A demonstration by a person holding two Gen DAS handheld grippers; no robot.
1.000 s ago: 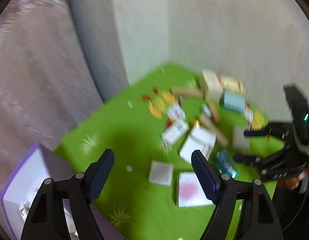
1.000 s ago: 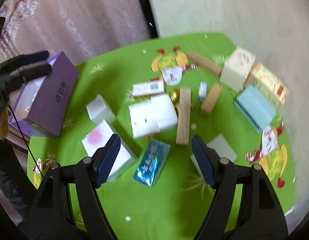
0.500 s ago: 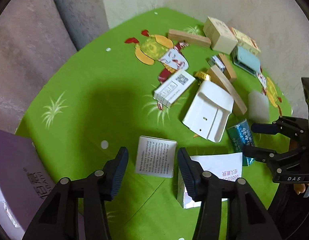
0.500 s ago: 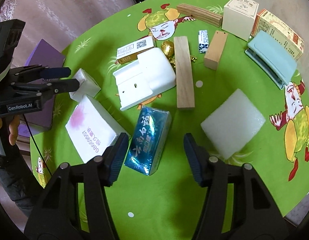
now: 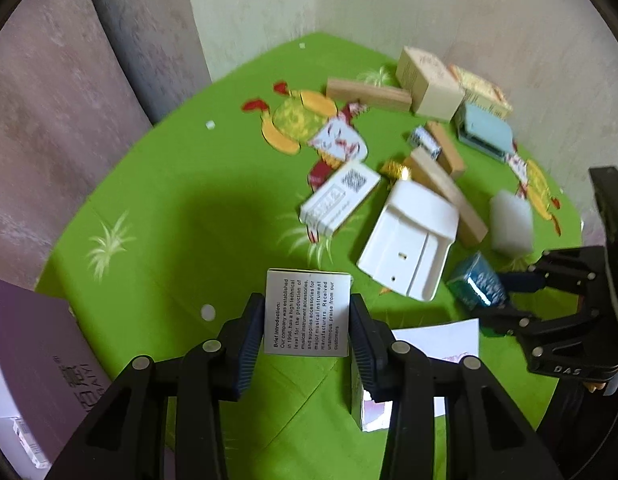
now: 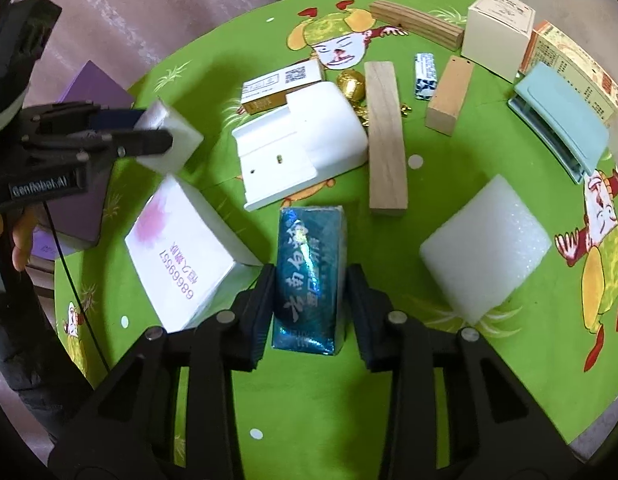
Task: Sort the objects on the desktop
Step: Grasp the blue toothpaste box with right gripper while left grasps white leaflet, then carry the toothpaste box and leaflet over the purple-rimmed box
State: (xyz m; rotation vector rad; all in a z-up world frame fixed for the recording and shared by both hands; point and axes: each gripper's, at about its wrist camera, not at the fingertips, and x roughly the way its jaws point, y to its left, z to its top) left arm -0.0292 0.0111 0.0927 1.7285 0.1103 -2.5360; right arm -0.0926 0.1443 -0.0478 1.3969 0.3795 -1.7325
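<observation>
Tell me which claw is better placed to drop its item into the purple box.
Left. The left claw grips the small white box right beside the purple box; the right claw, around the blue packet, sits farther away.

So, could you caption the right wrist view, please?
Right gripper straddles the blue foil packet on the green tablecloth.

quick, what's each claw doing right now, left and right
Left claw: closed on the small white box with printed text.
Right claw: around the blue foil packet, a gap showing at one finger; whether it grips cannot be told.
</observation>
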